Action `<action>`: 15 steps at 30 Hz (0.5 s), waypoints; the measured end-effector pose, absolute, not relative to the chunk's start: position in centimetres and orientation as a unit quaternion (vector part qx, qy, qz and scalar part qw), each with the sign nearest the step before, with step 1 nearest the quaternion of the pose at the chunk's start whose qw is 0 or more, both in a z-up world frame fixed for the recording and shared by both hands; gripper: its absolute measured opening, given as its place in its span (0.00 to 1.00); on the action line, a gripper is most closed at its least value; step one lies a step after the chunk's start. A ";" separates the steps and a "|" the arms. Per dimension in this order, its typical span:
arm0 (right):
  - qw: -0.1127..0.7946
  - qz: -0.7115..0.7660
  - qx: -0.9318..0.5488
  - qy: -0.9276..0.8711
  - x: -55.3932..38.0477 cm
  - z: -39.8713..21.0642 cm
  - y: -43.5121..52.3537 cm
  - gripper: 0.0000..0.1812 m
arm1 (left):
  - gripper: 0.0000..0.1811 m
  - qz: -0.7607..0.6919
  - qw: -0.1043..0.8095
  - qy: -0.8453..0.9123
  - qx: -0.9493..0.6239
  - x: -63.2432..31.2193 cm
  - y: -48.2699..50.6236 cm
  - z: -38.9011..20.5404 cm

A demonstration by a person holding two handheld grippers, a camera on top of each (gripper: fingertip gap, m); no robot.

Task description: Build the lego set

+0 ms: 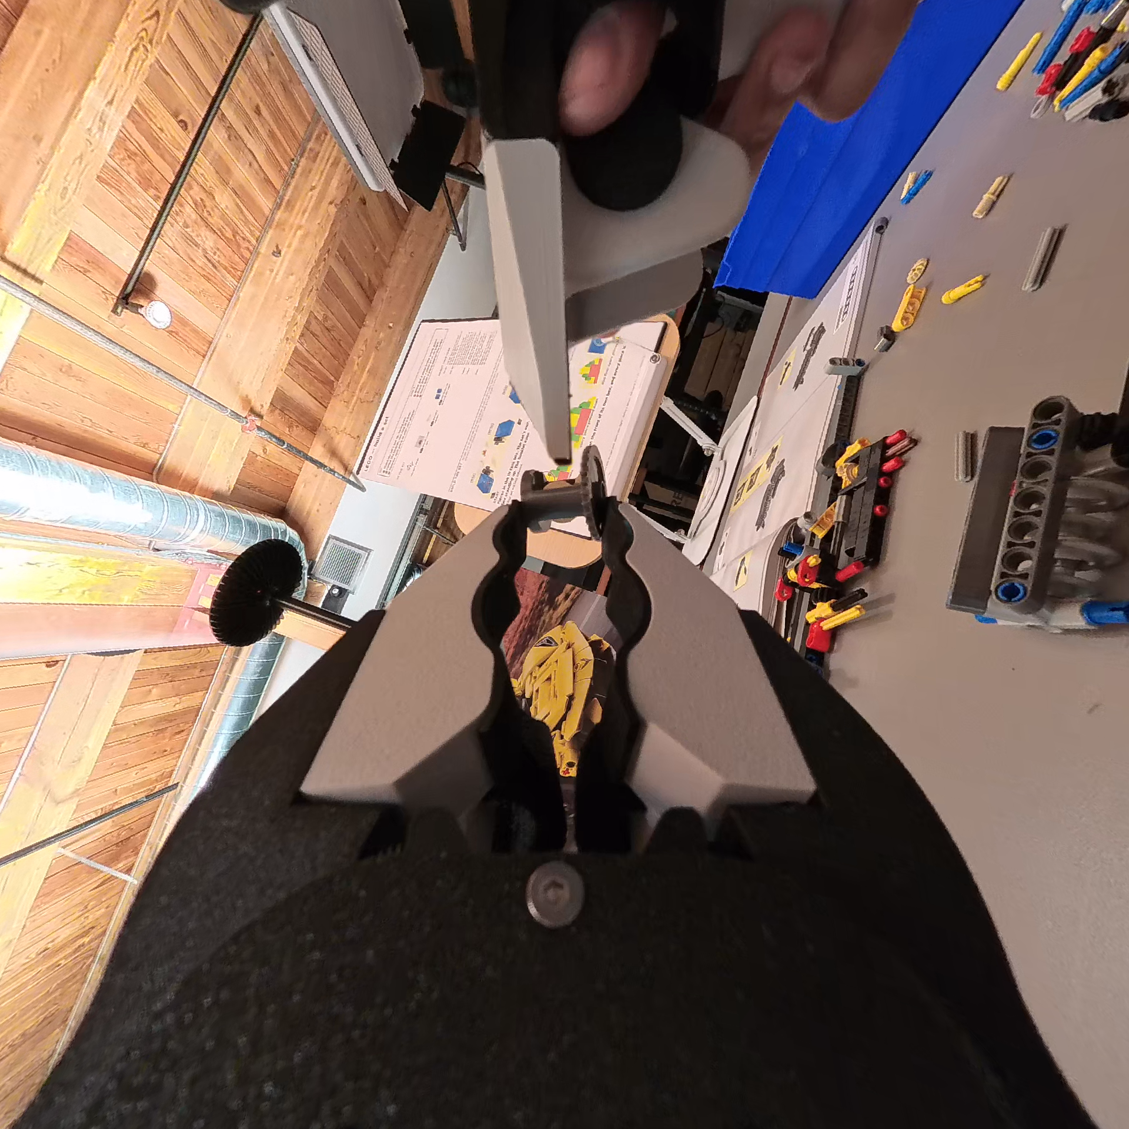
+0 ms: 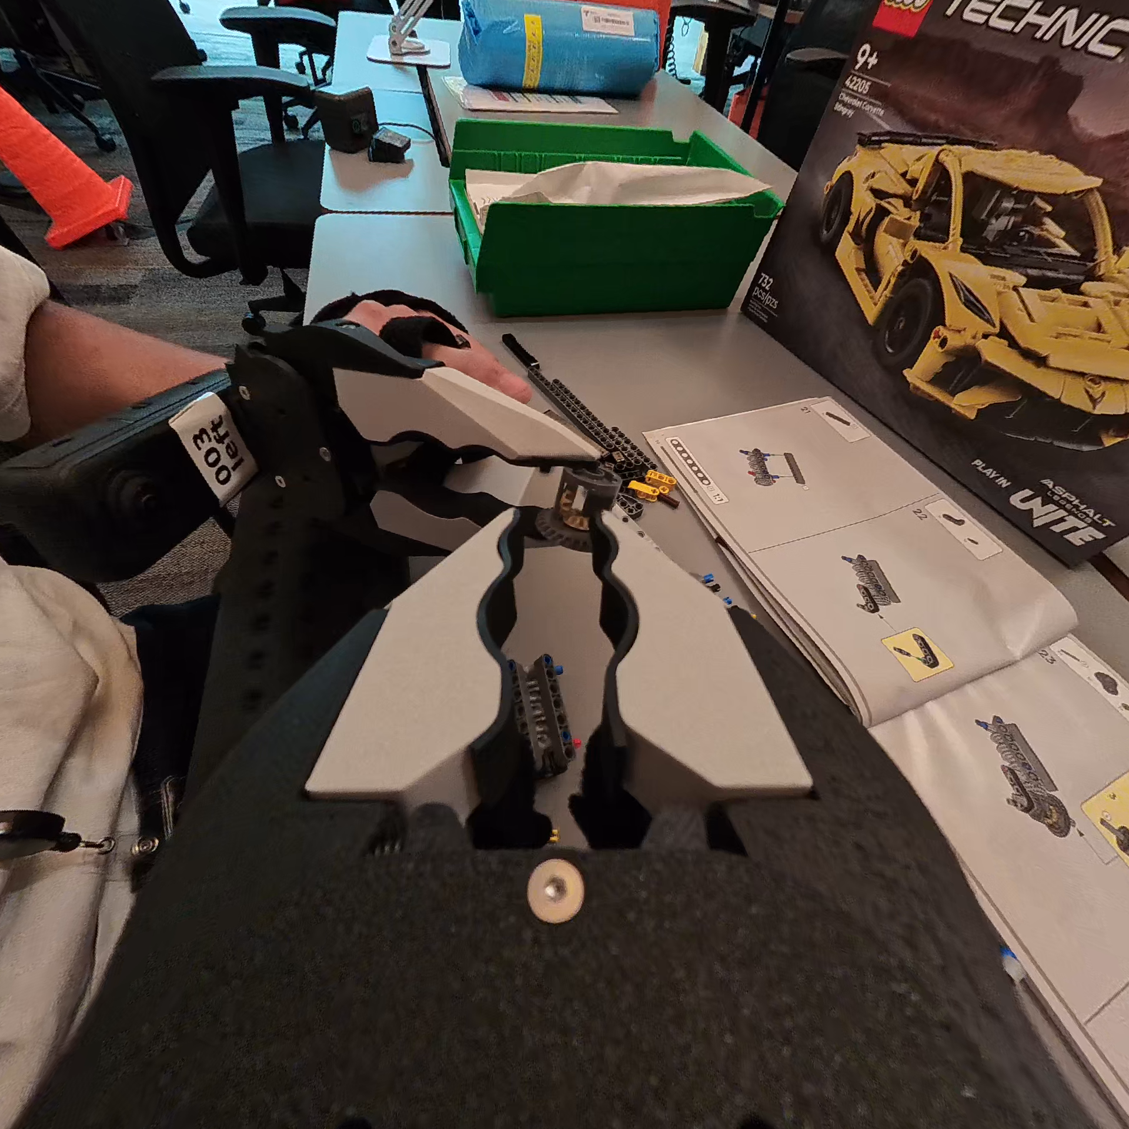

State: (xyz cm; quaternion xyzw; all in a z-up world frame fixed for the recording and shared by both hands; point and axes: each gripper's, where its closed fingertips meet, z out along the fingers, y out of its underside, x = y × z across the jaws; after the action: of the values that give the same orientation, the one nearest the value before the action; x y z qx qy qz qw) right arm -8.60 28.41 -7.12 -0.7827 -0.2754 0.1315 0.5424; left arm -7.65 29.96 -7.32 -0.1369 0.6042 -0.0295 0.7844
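A: Surface?
B: Grey table (image 2: pixel 391 256); green bin (image 2: pixel 605 256), set box (image 2: pixel 953 244), open manual (image 2: pixel 855 568), loose pcs. Wood-plank ceiling (image 1: pixel 183 183), metal duct.
A: Grippers?
B: Left gripper (image 1: pixel 562 510) clamped on gear assembly (image 1: pixel 565 492), held above table. Right gripper (image 2: pixel 559 531) tips at same pc; grip — can't tell.

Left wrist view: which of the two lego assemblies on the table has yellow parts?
The long black frame, with yellow and red parts; the grey block shows blue pins.
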 end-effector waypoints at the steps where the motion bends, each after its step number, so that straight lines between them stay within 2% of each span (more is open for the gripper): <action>1: 0.541 0.132 -0.783 -0.276 -8.6 -7.1 28.4 0.12 | 0.13 -0.030 0.785 0.604 -0.136 -7.7 29.9 -7.3; 11: 0.575 0.146 -0.773 -0.225 -5.5 -6.5 26.6 0.12 | 0.13 -0.039 0.785 0.601 -0.144 -7.9 30.1 -7.1; 15: 0.546 0.104 -0.816 -0.158 0.7 -10.1 24.1 0.14 | 0.13 -0.045 0.784 0.601 -0.147 -7.9 30.1 -7.1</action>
State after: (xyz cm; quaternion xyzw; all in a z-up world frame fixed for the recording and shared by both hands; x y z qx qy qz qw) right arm 0.70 24.11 -10.11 -0.8165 -0.1577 0.1039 0.5456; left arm -7.86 30.09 -7.13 -0.1469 0.6013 -0.0449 0.7842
